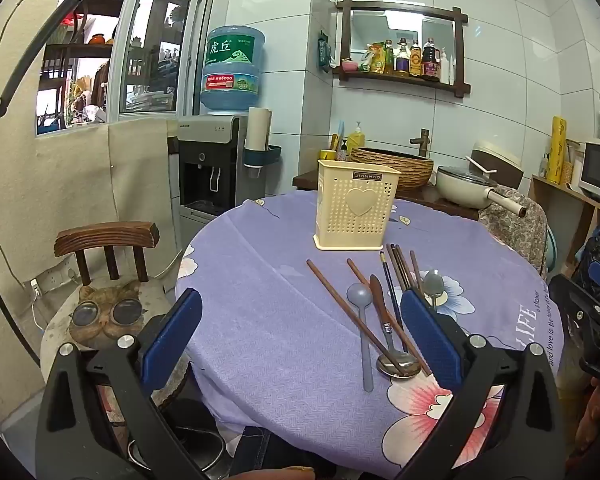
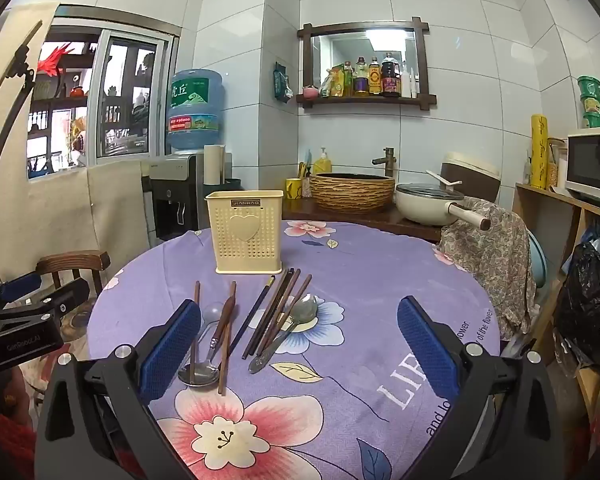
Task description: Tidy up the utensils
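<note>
- Left wrist view: left gripper (image 1: 300, 320) spread wide, empty. Chopsticks (image 1: 340, 308) and spoons (image 1: 394, 362) lie loose on the tablecloth (image 1: 268, 320), before the cream holder (image 1: 356, 208).
- Right wrist view: right gripper (image 2: 298, 332) wide open, empty. Utensils probably light, stiff, slippery; best pinched mid-shaft.

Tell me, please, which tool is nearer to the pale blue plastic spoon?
Left. The left tool has the pale blue plastic spoon lying between its open fingers; the right tool sits to the spoon's right, beyond the chopsticks.
</note>
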The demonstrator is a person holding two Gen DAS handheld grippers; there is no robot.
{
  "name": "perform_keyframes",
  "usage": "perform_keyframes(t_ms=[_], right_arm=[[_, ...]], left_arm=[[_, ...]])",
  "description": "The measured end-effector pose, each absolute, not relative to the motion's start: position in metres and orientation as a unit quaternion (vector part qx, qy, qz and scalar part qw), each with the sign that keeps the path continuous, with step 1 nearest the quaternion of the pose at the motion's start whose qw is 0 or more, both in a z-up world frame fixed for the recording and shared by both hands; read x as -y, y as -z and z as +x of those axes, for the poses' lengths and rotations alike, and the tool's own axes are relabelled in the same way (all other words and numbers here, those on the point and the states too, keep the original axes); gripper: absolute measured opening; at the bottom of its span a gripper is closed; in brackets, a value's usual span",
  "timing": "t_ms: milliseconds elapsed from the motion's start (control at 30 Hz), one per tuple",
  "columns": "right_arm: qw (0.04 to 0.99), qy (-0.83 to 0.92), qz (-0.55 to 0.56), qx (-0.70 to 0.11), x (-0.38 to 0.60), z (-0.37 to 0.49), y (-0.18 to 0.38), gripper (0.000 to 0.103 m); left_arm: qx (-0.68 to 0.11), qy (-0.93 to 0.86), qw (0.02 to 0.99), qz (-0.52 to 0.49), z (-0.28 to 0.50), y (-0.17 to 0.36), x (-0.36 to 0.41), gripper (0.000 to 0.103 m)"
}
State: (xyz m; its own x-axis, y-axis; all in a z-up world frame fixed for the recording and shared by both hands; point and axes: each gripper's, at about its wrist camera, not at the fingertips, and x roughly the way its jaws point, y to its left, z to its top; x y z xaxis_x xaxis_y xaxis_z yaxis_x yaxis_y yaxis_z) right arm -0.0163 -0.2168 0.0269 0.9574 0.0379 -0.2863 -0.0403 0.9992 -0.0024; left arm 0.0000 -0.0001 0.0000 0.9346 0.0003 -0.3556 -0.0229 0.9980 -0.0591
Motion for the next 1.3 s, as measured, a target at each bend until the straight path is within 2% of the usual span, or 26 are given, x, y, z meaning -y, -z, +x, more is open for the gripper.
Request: perform_keyframes(t_ms=[1300], right_arm=[[0.989, -0.02, -0.006, -0.149, 0.2163, -0.0161, -0.0261, 0.097]], left_arm=[[-0.184, -0.005, 0.982, -0.032, 0.0, 0.0034, -0.0016, 0.098]])
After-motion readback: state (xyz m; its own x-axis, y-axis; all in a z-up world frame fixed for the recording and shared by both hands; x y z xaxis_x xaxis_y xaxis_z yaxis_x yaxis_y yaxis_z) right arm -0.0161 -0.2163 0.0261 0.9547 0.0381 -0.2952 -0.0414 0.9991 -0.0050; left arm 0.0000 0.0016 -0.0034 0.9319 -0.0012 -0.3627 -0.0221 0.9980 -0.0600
